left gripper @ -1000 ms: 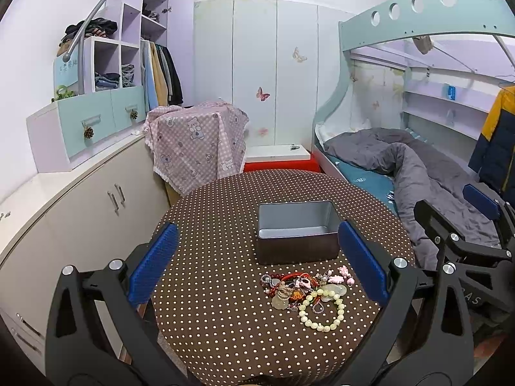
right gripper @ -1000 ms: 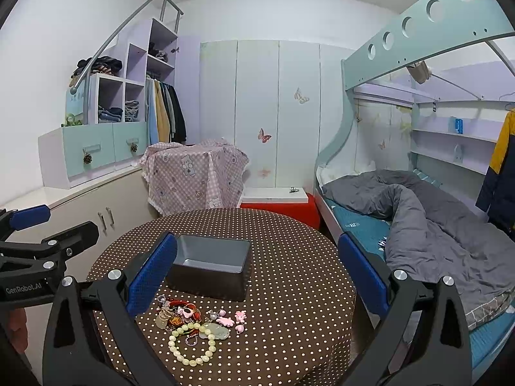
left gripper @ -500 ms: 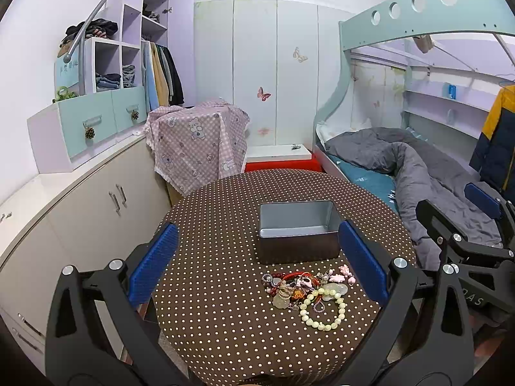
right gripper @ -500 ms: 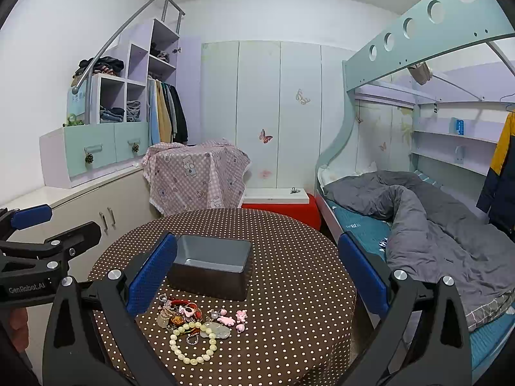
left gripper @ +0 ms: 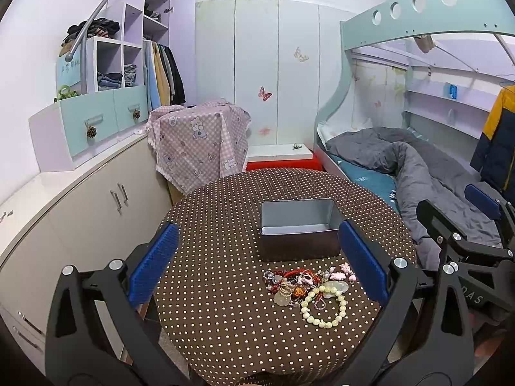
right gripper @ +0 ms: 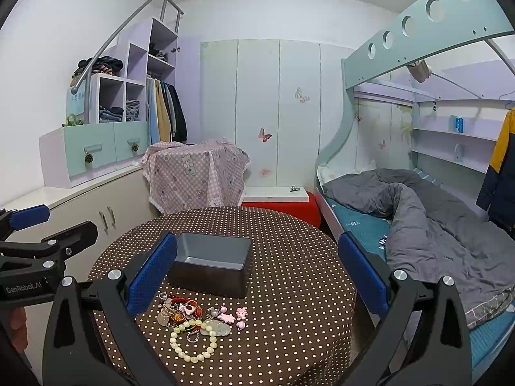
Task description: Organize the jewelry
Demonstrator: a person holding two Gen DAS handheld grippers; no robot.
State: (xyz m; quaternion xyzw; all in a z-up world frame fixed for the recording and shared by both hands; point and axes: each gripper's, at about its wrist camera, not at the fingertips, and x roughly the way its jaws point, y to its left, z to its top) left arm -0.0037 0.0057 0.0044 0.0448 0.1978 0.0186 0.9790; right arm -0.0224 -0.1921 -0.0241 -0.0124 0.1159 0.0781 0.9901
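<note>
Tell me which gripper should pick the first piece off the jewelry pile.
Probably left. The left gripper, open, frames the jewelry pile and the grey metal box between its fingers. The right gripper, also open, has the pile off to its left side.

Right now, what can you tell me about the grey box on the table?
The box is a rectangular, open-topped tin, seemingly metal: dark grey outside, paler satin grey inside. It looks empty. It sits upright and flat on the dotted tablecloth, behind the jewelry pile, with a small gap. Neither gripper touches it.
</note>
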